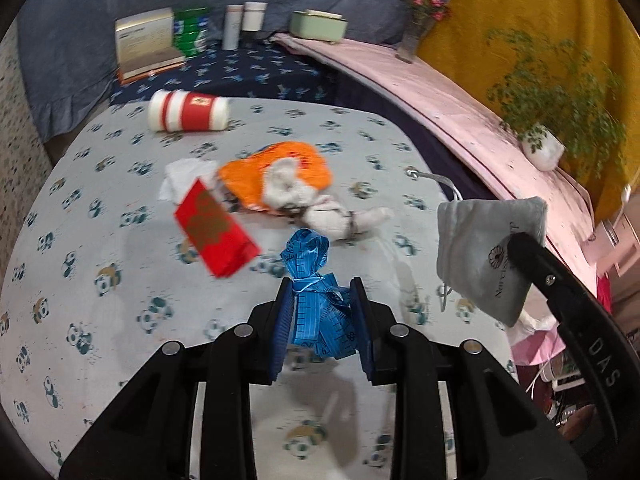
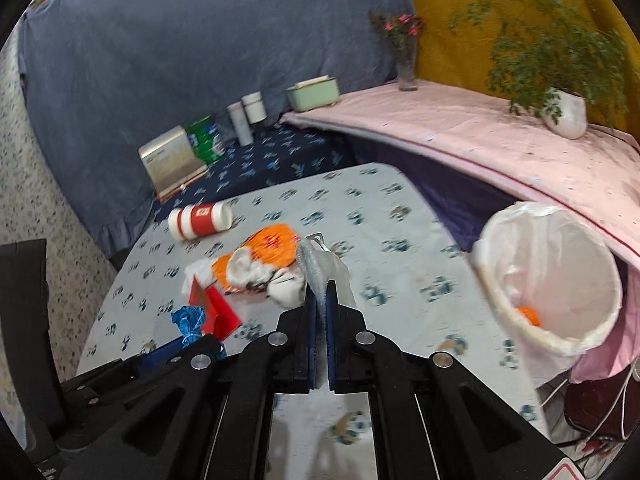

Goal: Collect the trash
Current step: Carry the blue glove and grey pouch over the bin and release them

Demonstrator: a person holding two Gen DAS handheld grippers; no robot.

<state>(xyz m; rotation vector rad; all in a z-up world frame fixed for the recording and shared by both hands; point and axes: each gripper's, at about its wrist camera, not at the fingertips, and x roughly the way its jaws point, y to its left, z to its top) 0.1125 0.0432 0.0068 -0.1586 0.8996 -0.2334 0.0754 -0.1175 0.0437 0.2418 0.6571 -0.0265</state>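
1. Step in hand, as I judge it: both hands loaded, carry-to-bin phase. Nothing dropped yet from either grip.
2. Left gripper [image 1: 322,300]: jaws partly closed and clamped on a bundled blue measuring tape [image 1: 316,304], its knotted end sticking out past the fingertips. It hangs above the panda-print tablecloth [image 1: 100,320], not resting on it.
3. Right gripper [image 2: 320,292]: jaws pressed tight together, pinching the edge of a grey drawstring pouch [image 1: 480,248]. In the left wrist view the pouch dangles clear of the table, cord trailing.
4. Bin: a waste basket with white liner [image 2: 556,276] stands off the table's right edge, below the pink-covered ledge [image 2: 480,140]. Something orange already lies at its bottom.
5. Trash left on the table, clustered near the middle: red envelope [image 1: 216,232], orange wrapper [image 1: 276,176], crumpled white tissue [image 1: 184,176], and a white wad [image 1: 332,212] touching the wrapper. A tipped red-and-white cup [image 1: 188,112] lies apart, toward the far edge.
6. Next move, my reading: swing the right gripper over the basket mouth first, since it is nearer, and let go only when the pouch hangs inside the rim. The pouch is limp, and its cord could catch on the liner.
7. The left hand then needs room to follow with the tape.
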